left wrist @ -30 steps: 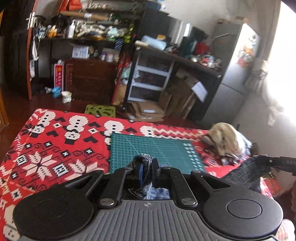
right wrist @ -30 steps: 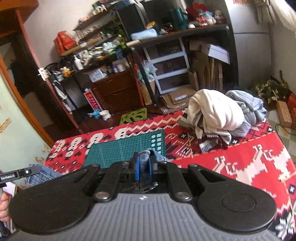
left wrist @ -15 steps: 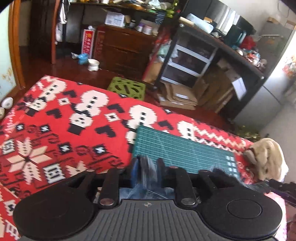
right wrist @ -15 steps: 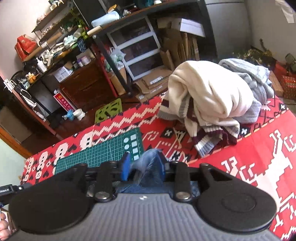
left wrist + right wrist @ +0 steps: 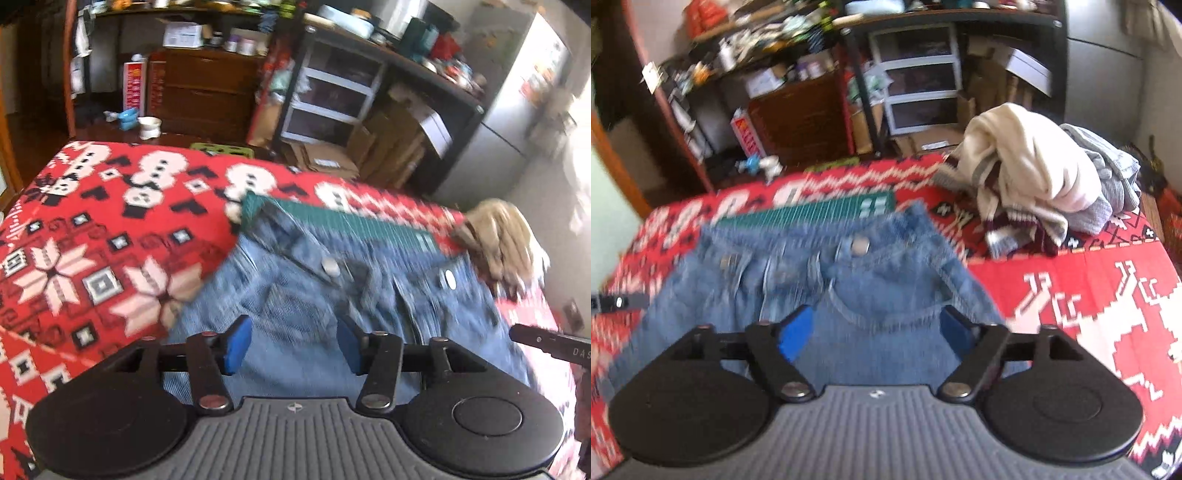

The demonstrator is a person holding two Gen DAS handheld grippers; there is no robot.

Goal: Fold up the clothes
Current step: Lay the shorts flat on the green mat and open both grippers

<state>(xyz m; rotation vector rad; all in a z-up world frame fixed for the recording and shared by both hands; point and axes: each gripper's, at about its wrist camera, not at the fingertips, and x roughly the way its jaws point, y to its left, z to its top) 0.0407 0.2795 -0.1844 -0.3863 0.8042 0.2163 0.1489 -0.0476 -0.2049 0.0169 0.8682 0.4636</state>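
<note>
Red patterned blanket (image 5: 92, 229) under jeans (image 5: 849, 280) — both grippers' fingers (image 5: 236, 343) spread wide, holding nothing.

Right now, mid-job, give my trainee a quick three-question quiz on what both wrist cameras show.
1. True or false: the left gripper is shut on the jeans.
2. What do the jeans partly cover?
A. the green cutting mat
B. the cream sweater
C. a cardboard box
3. Fill in: in the right wrist view, the pile of clothes lies to the ____ of the jeans.

Key:
1. False. Its jaws stand apart, as do those of the right gripper, and the jeans lie spread on the red patterned cloth.
2. A
3. right
</note>
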